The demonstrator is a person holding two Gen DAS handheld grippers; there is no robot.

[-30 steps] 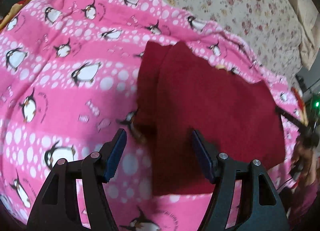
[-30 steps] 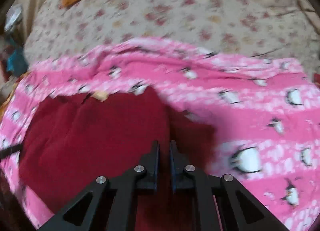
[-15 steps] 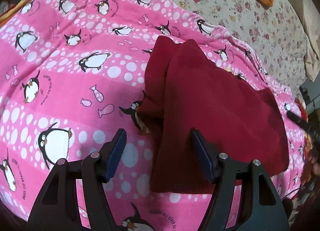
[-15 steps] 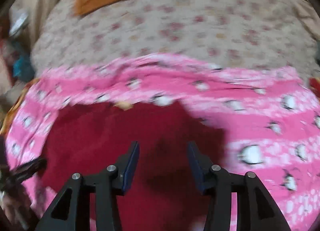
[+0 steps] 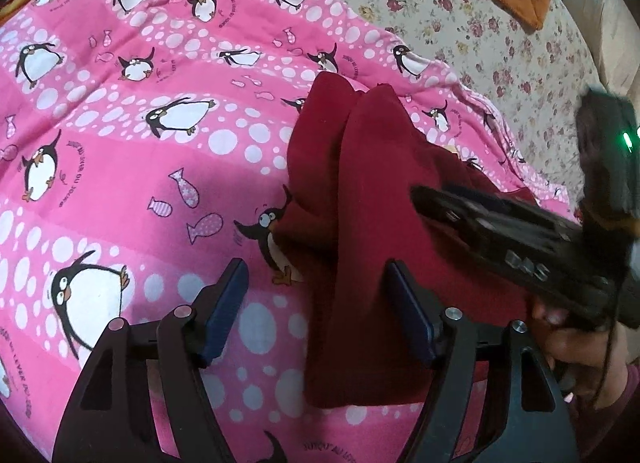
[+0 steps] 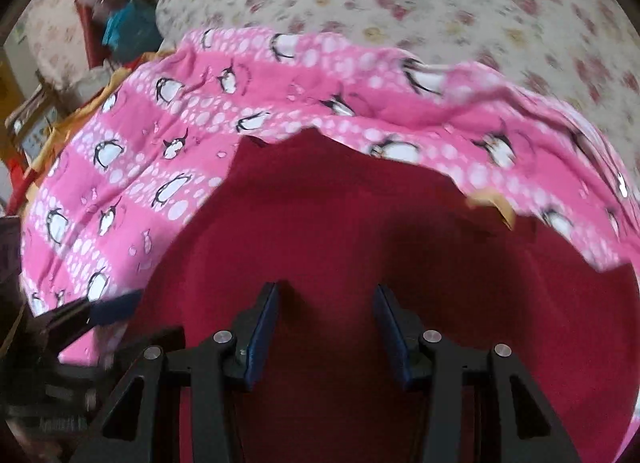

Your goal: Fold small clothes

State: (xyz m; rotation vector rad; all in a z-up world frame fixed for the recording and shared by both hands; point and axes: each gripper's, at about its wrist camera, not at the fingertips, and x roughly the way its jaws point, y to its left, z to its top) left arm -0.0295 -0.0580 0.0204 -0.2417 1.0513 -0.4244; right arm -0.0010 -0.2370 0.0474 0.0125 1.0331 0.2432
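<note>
at frame centre, the dark red fleece garment [image 5: 372, 223] lies part-folded on the pink penguin-print blanket [image 5: 120, 143]; the left gripper [image 5: 316, 303] is opening with the garment's edge loose between its fingers, and the right gripper [image 6: 324, 327] hangs apart and empty; next, pinch an edge for another fold.

Readable text: "DAS" in pale letters on the body of my right tongs [image 5: 520, 247], seen from the left wrist. The pink penguin blanket [image 5: 120, 167] has small curved print beside each penguin, something like "DU JOUR"; the rest is too small to read.
</note>
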